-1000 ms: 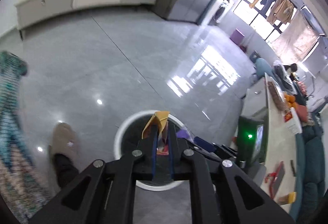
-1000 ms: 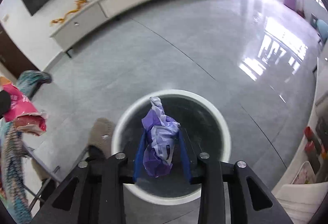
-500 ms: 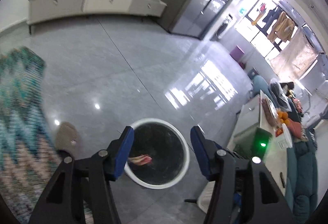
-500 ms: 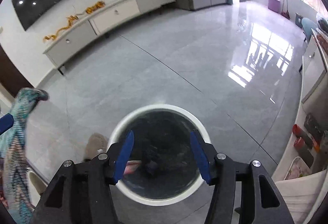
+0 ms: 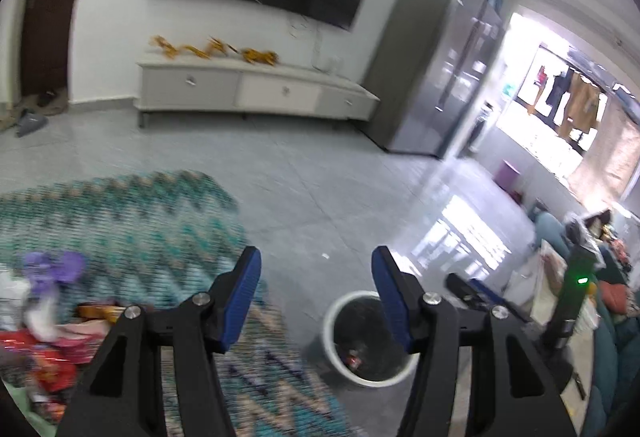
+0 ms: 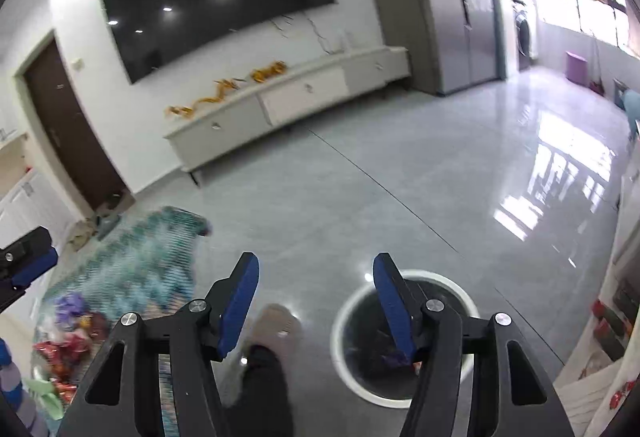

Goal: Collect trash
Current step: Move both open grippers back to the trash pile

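- The left tongs (image 5: 316, 275) were seen spread wide with nothing between the blue pads, and the right tongs (image 6: 316, 279) were likewise released and empty.
- The white-rimmed bin (image 5: 370, 339) stood on the grey floor (image 5: 328, 197), just past the edge of the zigzag rug (image 5: 120, 221); in the right wrist view the same bin (image 6: 400, 337) lay below the right-hand finger.
- Some trash was already lodged in the bin: a reddish scrap (image 5: 354, 351) was made out at its bottom, and what may have been a purple bag (image 6: 394, 357) was glimpsed there too, though it was partly hidden and blurred.
- Part of the job was therefore judged done.
- A heap of wrappers (image 5: 44, 329) remained on the rug, well apart from the bin, with red, orange and purple pieces among it; it showed in the right view as well (image 6: 68, 341).
- That heap was judged to be what was left to gather, and several more trips seemed needed.
- A slippered foot (image 6: 276, 329) was seen beside the bin.
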The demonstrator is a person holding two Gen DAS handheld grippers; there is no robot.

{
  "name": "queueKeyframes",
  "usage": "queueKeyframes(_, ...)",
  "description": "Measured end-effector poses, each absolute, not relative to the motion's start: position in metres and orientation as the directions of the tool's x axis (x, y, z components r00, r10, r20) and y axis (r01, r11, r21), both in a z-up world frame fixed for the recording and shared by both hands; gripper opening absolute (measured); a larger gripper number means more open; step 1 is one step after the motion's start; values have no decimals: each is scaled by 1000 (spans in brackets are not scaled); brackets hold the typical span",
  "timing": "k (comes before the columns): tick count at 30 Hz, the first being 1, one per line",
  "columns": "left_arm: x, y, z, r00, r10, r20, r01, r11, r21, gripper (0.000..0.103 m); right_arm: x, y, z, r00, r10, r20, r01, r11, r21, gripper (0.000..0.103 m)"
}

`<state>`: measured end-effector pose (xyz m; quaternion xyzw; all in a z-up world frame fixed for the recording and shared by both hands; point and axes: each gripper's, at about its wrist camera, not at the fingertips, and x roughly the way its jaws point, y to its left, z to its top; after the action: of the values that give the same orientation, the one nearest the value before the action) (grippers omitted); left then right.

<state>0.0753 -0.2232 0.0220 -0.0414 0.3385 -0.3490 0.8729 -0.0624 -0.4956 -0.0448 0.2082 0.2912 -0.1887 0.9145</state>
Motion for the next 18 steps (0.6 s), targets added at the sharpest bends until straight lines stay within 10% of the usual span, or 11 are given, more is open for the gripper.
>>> queueKeyframes(18, 98, -1, 0, 737, -348, -579, 304, 936, -176, 55, 9, -361, -4, 833, 39, -552, 117, 962, 245, 58)
